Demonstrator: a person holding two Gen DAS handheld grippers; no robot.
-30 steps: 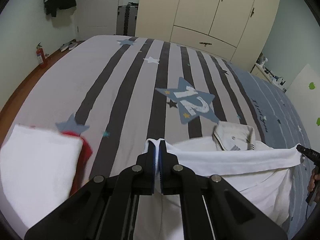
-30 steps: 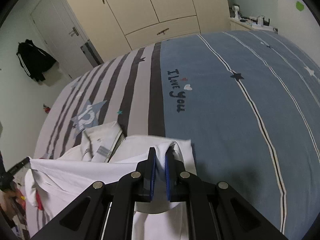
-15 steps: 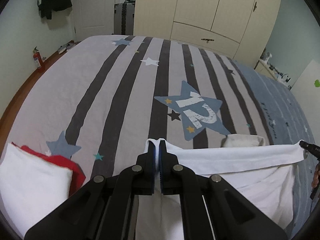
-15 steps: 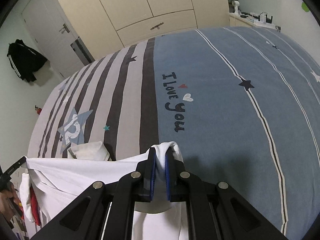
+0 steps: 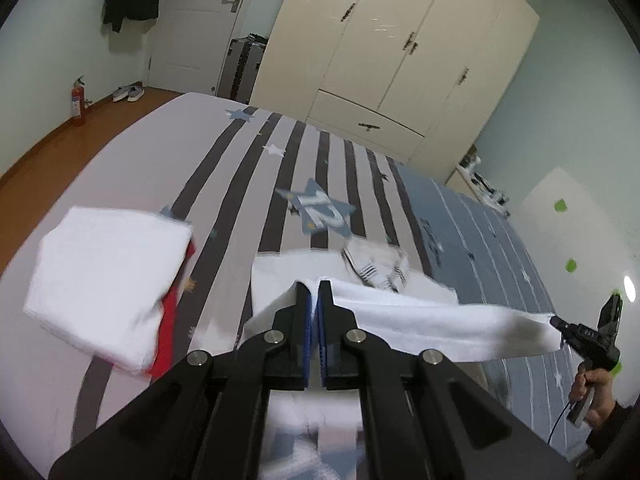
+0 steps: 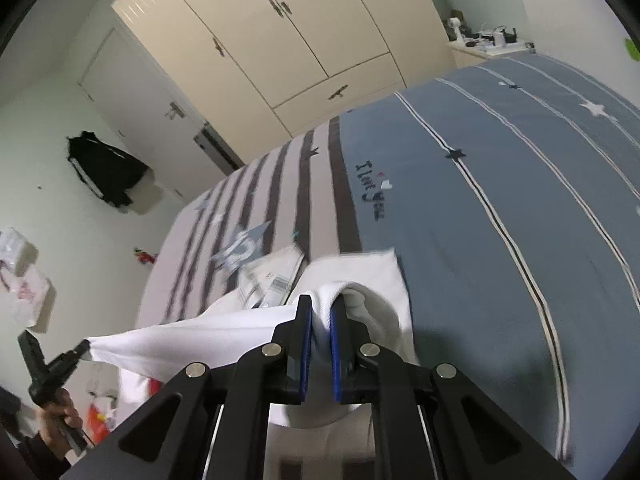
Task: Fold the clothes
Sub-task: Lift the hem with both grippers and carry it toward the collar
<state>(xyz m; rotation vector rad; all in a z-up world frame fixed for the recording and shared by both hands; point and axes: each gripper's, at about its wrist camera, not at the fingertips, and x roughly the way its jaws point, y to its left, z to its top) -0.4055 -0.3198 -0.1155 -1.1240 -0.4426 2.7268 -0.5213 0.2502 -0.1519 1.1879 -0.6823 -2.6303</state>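
A white shirt [image 5: 432, 320] is held stretched between both grippers above the bed [image 5: 160, 168]. My left gripper [image 5: 314, 292] is shut on one corner of its edge. My right gripper [image 6: 320, 306] is shut on the other corner; it also shows at the right of the left wrist view [image 5: 558, 322]. The shirt [image 6: 188, 340] hangs in a taut band between them, and its collar [image 5: 376, 266] lies on the bed beyond. The left gripper shows at the lower left of the right wrist view [image 6: 86, 346].
A folded white garment [image 5: 108, 272] lies on a red one [image 5: 168, 332] at the bed's left. A cream wardrobe [image 5: 384, 52] stands beyond the bed, with a door [image 5: 200, 28], a suitcase [image 5: 244, 68] and a fire extinguisher [image 5: 77, 100] by the wall.
Both grippers have lifted and tilted, raising the stretched shirt edge higher above the bed. The views have swung up, showing more wall and wardrobe. Both stay shut on the shirt.
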